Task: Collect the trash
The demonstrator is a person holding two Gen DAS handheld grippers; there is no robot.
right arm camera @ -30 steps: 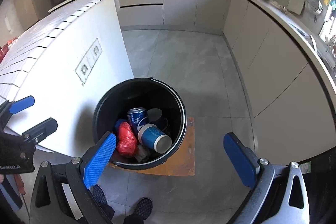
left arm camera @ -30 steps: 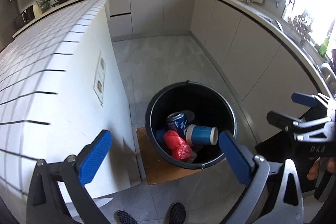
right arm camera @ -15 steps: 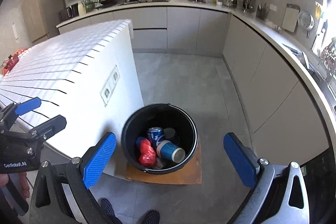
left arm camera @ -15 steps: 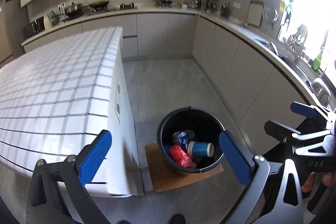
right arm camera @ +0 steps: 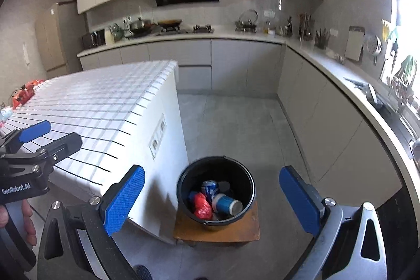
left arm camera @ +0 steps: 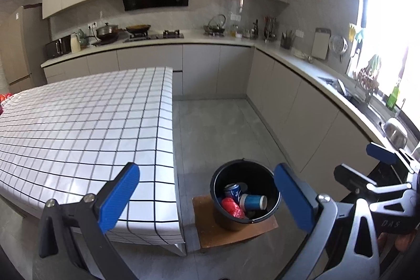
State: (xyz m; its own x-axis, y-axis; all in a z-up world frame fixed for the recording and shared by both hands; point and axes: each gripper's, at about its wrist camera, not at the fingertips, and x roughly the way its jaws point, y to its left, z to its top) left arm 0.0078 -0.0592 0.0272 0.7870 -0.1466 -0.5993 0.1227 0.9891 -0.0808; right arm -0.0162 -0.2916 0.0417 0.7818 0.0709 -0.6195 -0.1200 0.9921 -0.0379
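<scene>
A black bucket (left arm camera: 231,223) (right arm camera: 218,226) stands on the floor beside the table. Inside lie a blue can (left arm camera: 233,191) (right arm camera: 210,188), a blue paper cup (left arm camera: 253,202) (right arm camera: 225,202) on its side and a red crumpled wrapper (left arm camera: 232,207) (right arm camera: 202,205). My left gripper (left arm camera: 206,169) is open and empty, high above the bucket and back from it. My right gripper (right arm camera: 212,171) is open and empty too, at about the same height. Each gripper shows at the edge of the other's view, the right one (left arm camera: 380,162) and the left one (right arm camera: 50,135).
The bucket rests on a brown wooden board (left arm camera: 210,235) (right arm camera: 236,230). A table with a white checked cloth (left arm camera: 78,127) (right arm camera: 105,101) fills the left, with red items (right arm camera: 26,91) at its far end. Grey kitchen counters (left arm camera: 302,62) run along the back and right. Grey floor (left arm camera: 215,127) lies between.
Both grippers have risen and drawn back from the bucket, which now looks smaller and lower in each view. The table top has come into sight. Both stayed open.
</scene>
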